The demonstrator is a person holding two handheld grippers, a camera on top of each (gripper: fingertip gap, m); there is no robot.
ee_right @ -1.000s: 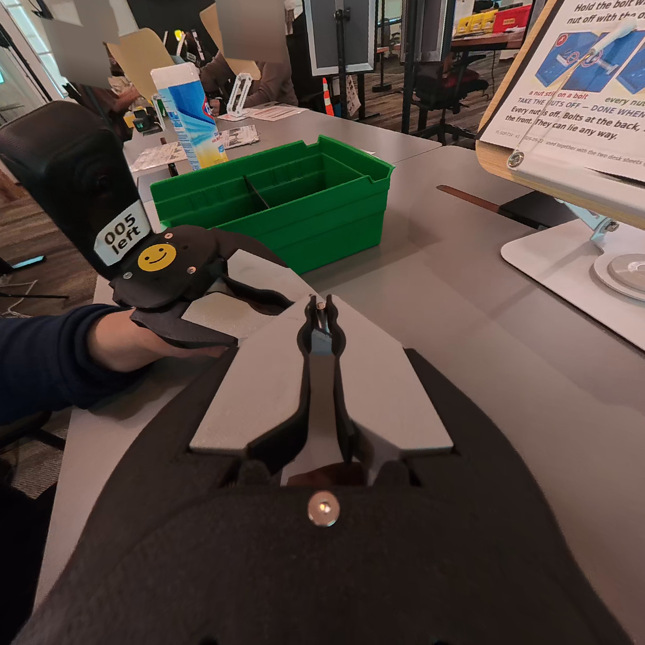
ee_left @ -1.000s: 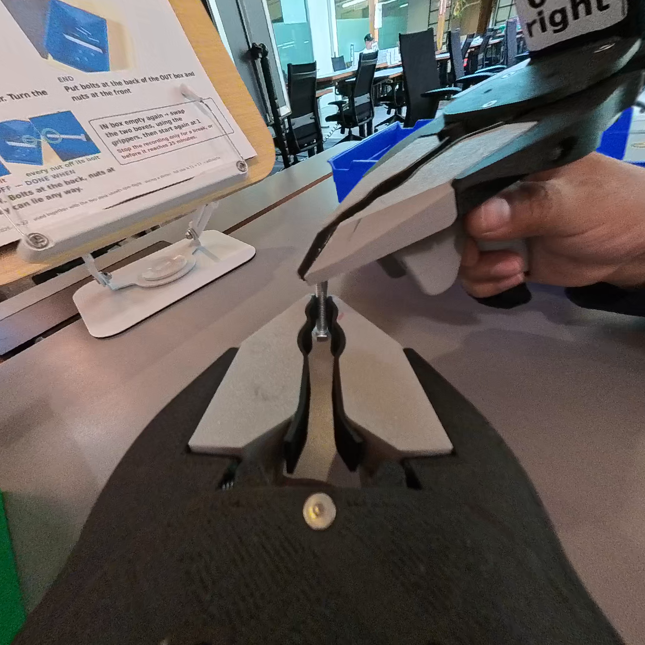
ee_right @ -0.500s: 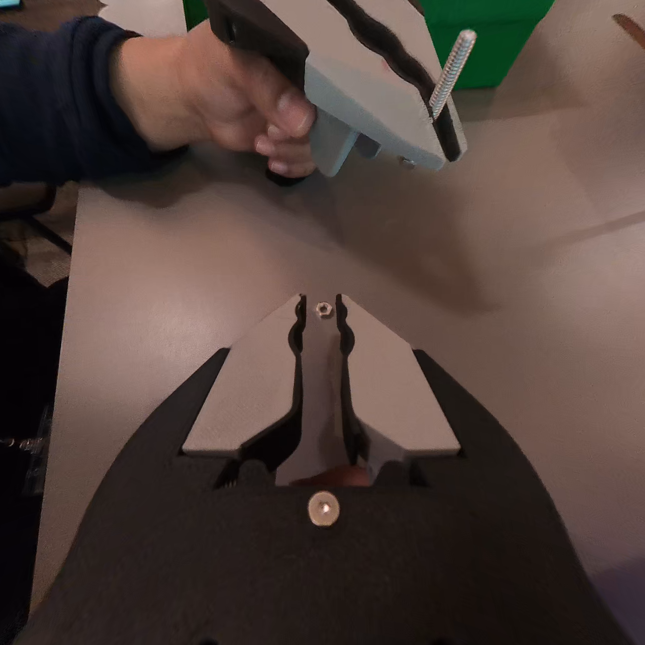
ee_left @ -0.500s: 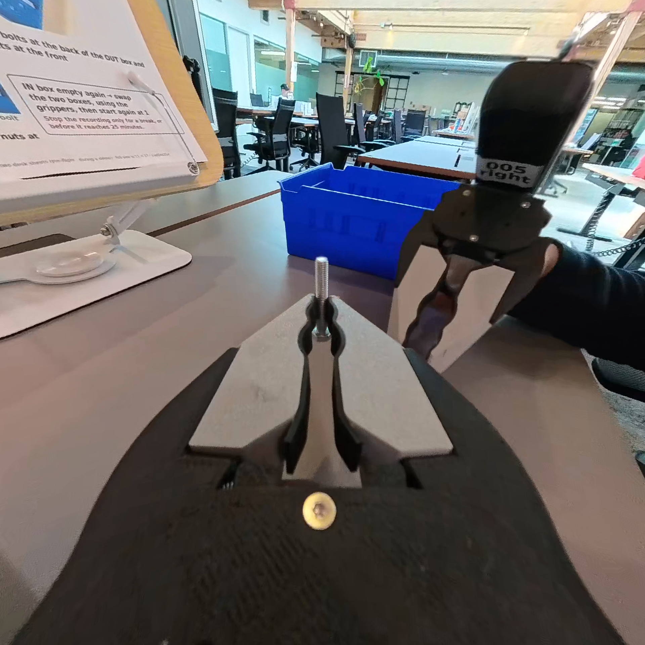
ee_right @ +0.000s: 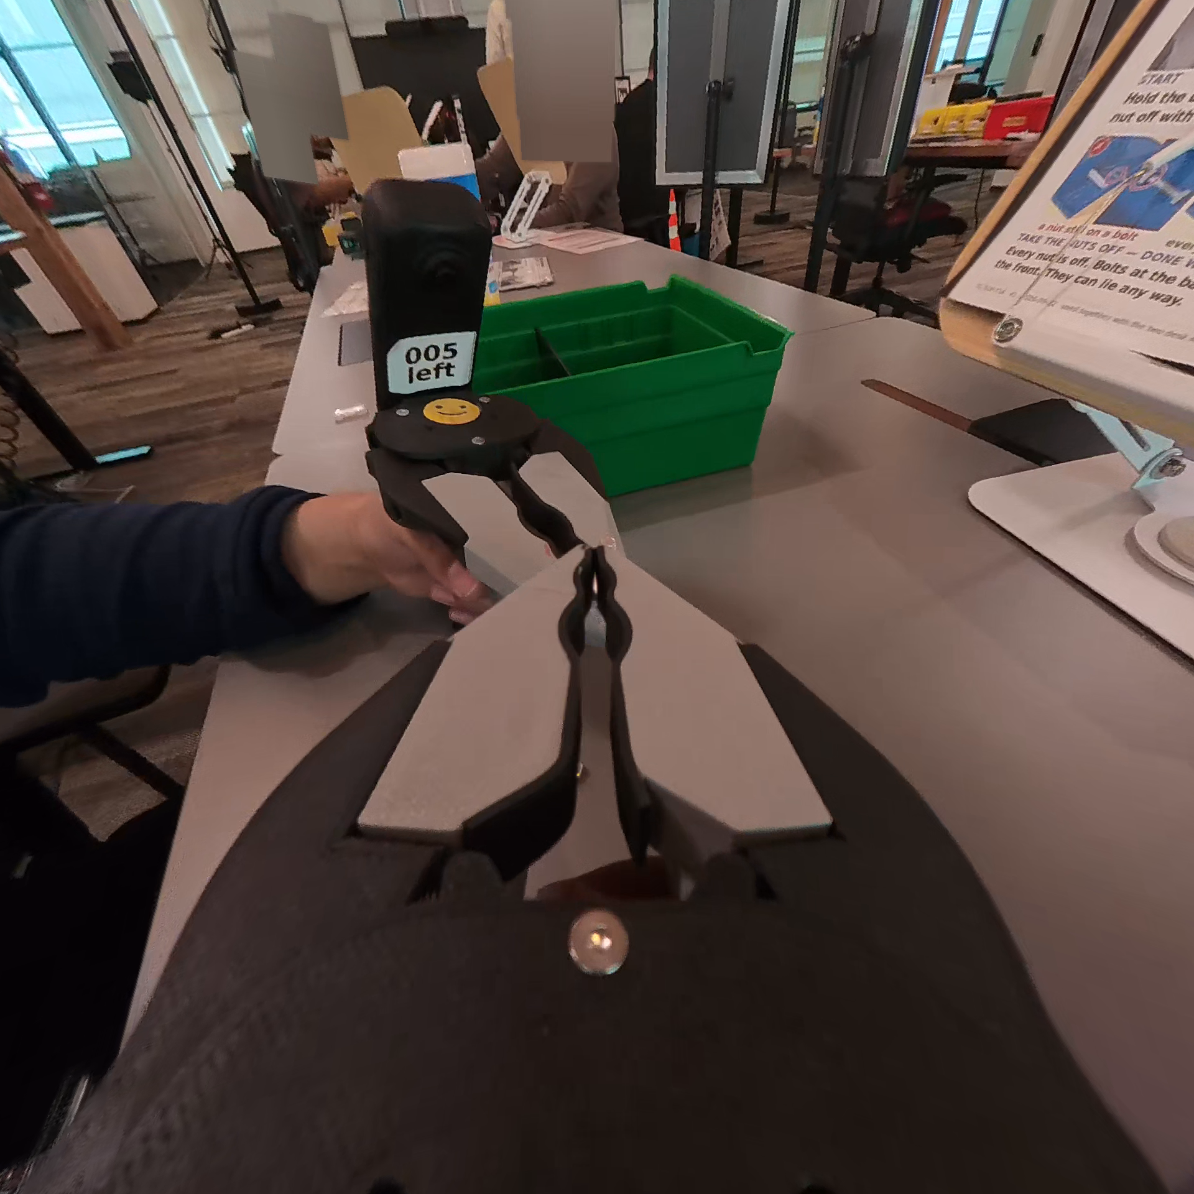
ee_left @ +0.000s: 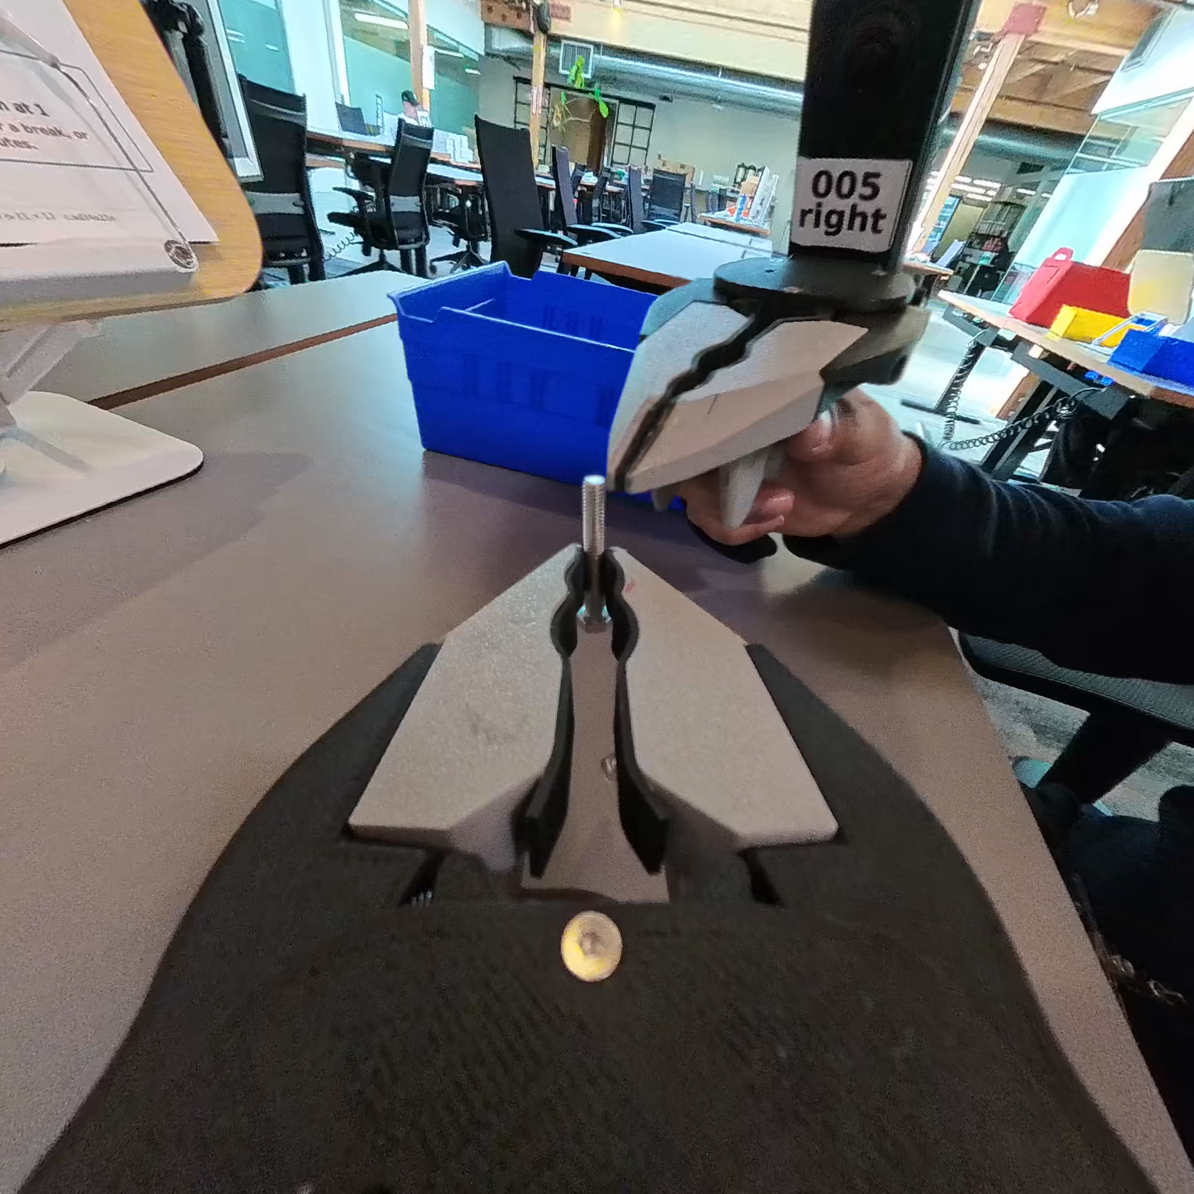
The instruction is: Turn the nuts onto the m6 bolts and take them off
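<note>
My left gripper [ee_left: 593, 557] is shut on a silver bolt [ee_left: 593, 510]. The bolt's head sits between the pads and its threaded shank sticks out forward. My right gripper [ee_right: 592, 561] is shut. In the left wrist view its tips [ee_left: 618, 470] hang just right of the bolt's free end, very close to it. I see no nut between the right tips. A small nut-like piece [ee_left: 607, 765] lies on the table and shows through the gap between the left fingers. The left gripper also shows in the right wrist view [ee_right: 572, 539], tip to tip with the right one.
A blue bin [ee_left: 517, 387] stands behind the bolt. A green divided bin [ee_right: 646, 413] stands behind the left gripper. An instruction sheet on a wooden stand [ee_right: 1066, 258] with a white base [ee_left: 77, 465] sits at the table's far side. Hands and dark sleeves hold both grippers. Less than 4 cm separates the two grippers' tips.
The right gripper, which was open and pointing down over a nut on the table, has shut, risen and turned level, with its tips at the bolt's end. The left gripper has swung right, still holding the bolt.
</note>
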